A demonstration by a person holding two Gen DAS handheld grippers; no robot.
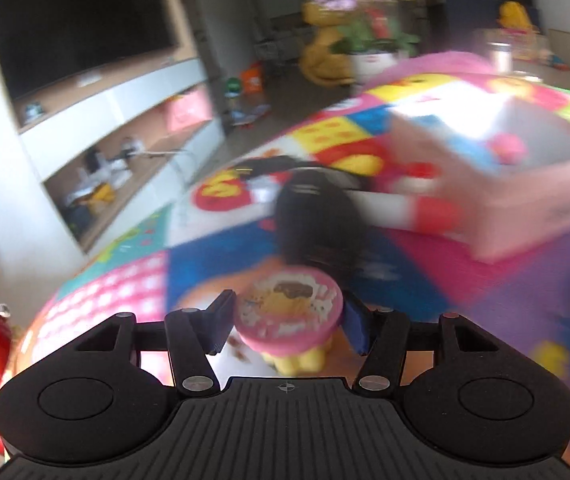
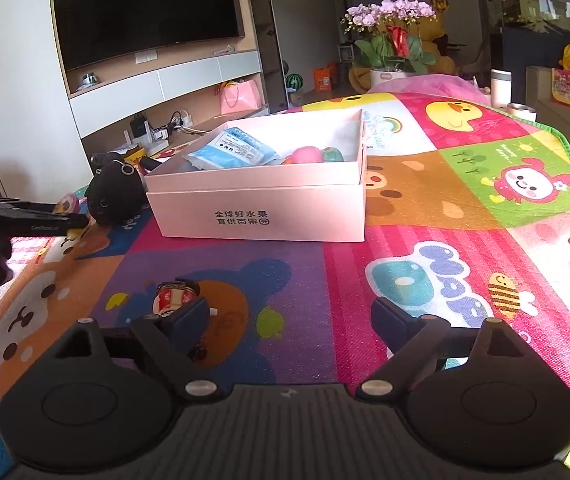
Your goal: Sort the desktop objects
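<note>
Left wrist view: blurred throughout.
Left gripper: fingers are pinched on a round pink toy, one pad at each side.
Round pink toy: flat printed face is turned up toward the camera; yellow part hangs below; the print cannot be read.
Black plush: seen just beyond the toy, on the play mat.
Pink box: at right, blurred; no text can be made out here.

Right wrist view: sharp.
Right gripper: fingers are spread wide, nothing between them.
Small figure toy: lies on the play mat just beside the left finger.
Pink box: open-topped, on the surface mid-frame, long axis left-right; front is printed "全球好水果 / 直供百果园".
Blue packet: lies inside the box with coloured balls; its print is too small to read.
Mat text: "NAPA"-like bubble letters, uncertain.
</note>
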